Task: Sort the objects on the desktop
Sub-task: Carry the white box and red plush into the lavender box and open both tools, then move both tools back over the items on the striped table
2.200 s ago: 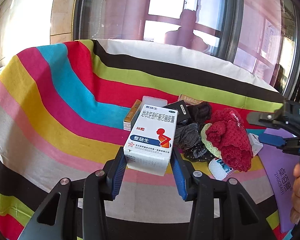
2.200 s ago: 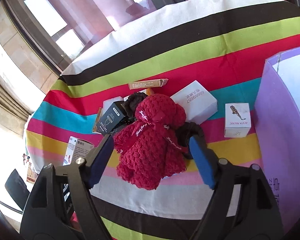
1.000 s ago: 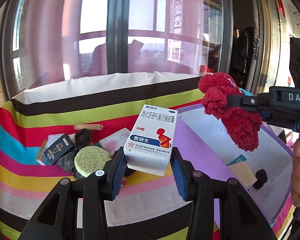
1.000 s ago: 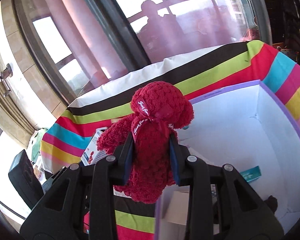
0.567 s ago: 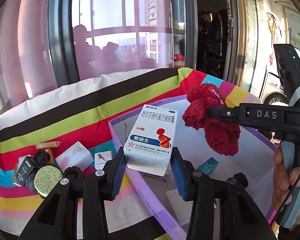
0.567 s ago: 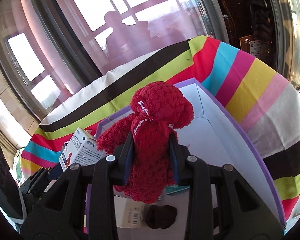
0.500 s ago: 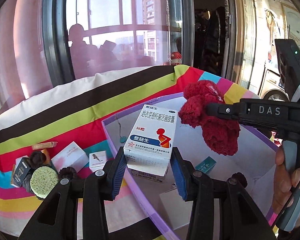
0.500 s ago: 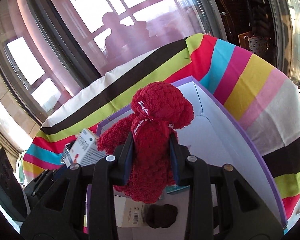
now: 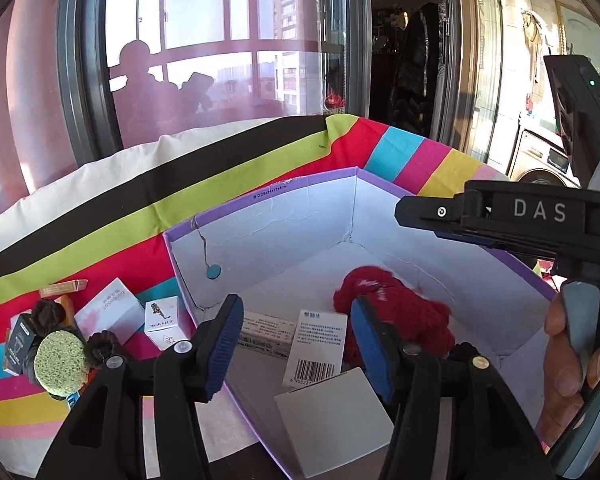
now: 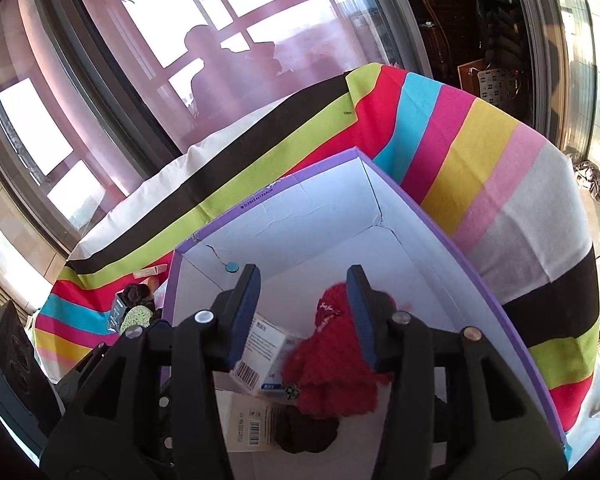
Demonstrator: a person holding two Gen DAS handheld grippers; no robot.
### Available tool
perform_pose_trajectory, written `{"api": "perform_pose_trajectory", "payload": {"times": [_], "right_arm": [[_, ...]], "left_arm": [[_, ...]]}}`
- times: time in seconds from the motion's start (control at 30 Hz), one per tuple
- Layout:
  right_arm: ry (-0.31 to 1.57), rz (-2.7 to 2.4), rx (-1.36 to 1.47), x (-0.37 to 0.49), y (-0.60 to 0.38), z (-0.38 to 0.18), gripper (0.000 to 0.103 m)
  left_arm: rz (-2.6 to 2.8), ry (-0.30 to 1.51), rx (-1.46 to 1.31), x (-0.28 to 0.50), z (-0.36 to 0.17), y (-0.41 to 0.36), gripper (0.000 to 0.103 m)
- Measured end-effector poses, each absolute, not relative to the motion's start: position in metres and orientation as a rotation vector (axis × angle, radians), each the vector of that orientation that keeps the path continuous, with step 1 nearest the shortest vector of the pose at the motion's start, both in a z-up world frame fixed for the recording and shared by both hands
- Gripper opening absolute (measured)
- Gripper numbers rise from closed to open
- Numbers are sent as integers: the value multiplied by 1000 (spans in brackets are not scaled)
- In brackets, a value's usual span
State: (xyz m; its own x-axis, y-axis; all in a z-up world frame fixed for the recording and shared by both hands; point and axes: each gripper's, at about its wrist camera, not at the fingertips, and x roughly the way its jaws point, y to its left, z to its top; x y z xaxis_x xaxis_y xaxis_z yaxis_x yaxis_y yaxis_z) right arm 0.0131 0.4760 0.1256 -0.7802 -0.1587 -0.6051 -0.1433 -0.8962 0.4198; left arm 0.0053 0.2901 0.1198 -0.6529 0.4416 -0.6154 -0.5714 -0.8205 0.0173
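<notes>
A purple-rimmed box (image 9: 260,194) with white walls stands on the striped cloth; it also shows in the right wrist view (image 10: 284,180). Inside lie the red knitted toy (image 9: 396,304), also seen from the right wrist (image 10: 332,364), and the white medicine box (image 9: 316,344), barcode side up, which also shows in the right wrist view (image 10: 264,354). My left gripper (image 9: 296,346) is open and empty above the box's near left part. My right gripper (image 10: 302,314) is open and empty above the toy.
Other cartons (image 9: 328,420) and a dark item (image 10: 308,430) lie in the box. Left of it on the cloth are white cartons (image 9: 108,314), a green round sponge (image 9: 60,364), dark hair ties (image 9: 100,346) and a black carton (image 9: 18,340). A window stands behind.
Both grippers have opened. The medicine box has dropped from the left gripper and the red toy from the right gripper; both now lie inside the purple box.
</notes>
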Motion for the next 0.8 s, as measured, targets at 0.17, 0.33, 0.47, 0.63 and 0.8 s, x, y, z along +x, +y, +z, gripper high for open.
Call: {"api": "perform_pose_trajectory", "payload": {"times": [0.17,0.33,0.47,0.63,0.8], "right_arm": [[-723,-2864,1045,14,476,125,54],[-703,-2878,1045,16,473,126,60],[-661,-2894,1053,14,467,129,60],[-641,-2856,1025,13,449,134,60],[-572,-2803,991,11,417,145,61]], "left_arm": [[2443,259,-817,5,122,280,62],[2482,213,-801,4,127,260,62],[2533,191,-780,0,130,240,70],[2626,194,-772,-10,128,209,74],[2695,154,-811,-23,120,170,74]]}}
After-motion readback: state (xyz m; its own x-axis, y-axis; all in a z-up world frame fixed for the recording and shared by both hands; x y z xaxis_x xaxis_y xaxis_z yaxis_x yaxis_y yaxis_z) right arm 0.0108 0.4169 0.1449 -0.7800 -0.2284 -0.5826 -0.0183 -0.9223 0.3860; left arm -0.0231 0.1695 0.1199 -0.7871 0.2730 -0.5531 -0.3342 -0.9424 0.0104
